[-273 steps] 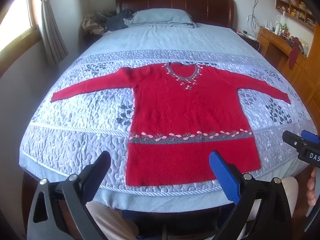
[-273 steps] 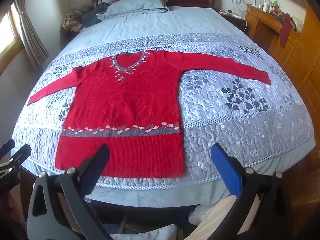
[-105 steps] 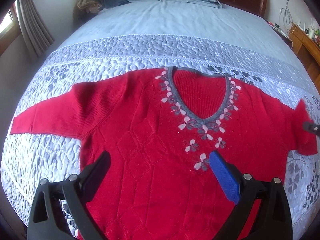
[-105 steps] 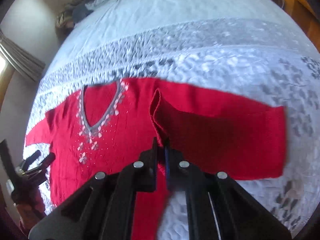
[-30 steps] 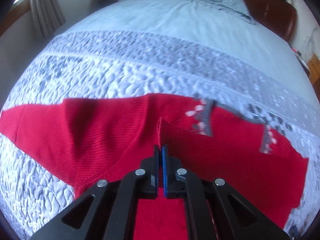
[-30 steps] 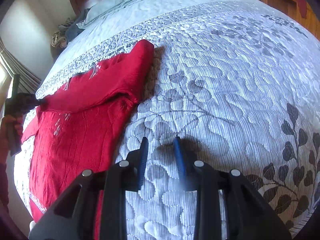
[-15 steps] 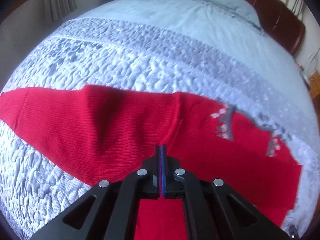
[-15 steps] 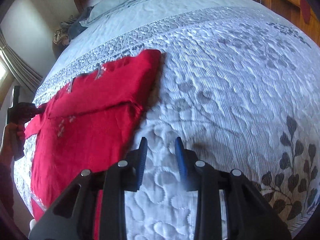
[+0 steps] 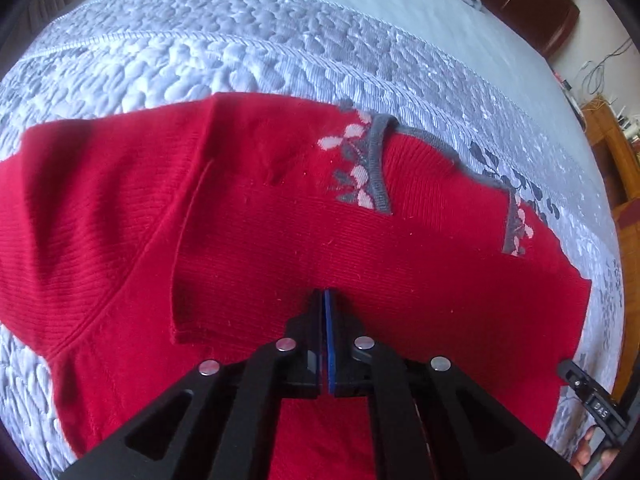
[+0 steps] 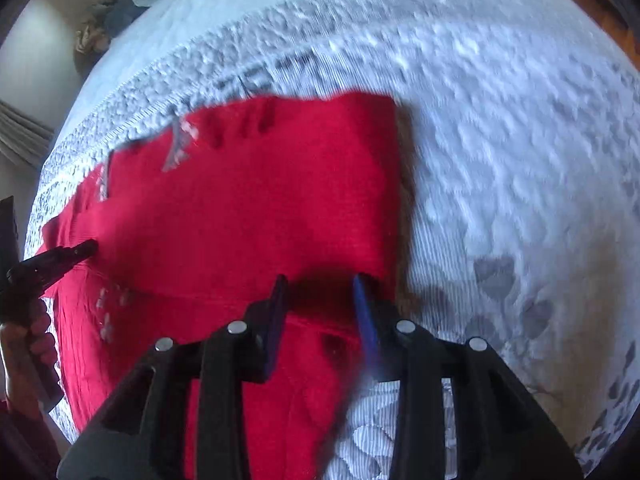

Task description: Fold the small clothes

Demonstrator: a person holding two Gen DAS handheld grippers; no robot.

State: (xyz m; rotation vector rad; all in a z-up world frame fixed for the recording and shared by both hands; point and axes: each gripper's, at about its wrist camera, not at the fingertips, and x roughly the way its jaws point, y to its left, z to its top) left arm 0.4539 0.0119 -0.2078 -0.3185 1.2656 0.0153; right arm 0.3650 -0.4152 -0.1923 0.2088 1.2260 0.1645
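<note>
Mostly flat, red sweater [image 9: 304, 240] lies on quilted bedspread [image 9: 240, 52], one sleeve folded across chest. Left gripper [image 9: 325, 300] pinched shut over it, nothing visibly caught. Right gripper [image 10: 320, 280], jaws just widening, hovers empty. Risk: closed tips dragging knit undo fold.

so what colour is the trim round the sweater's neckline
Grey, on the red sweater, with pale pink flower motifs beside the neckline trim; clearest in the left wrist view.
</note>
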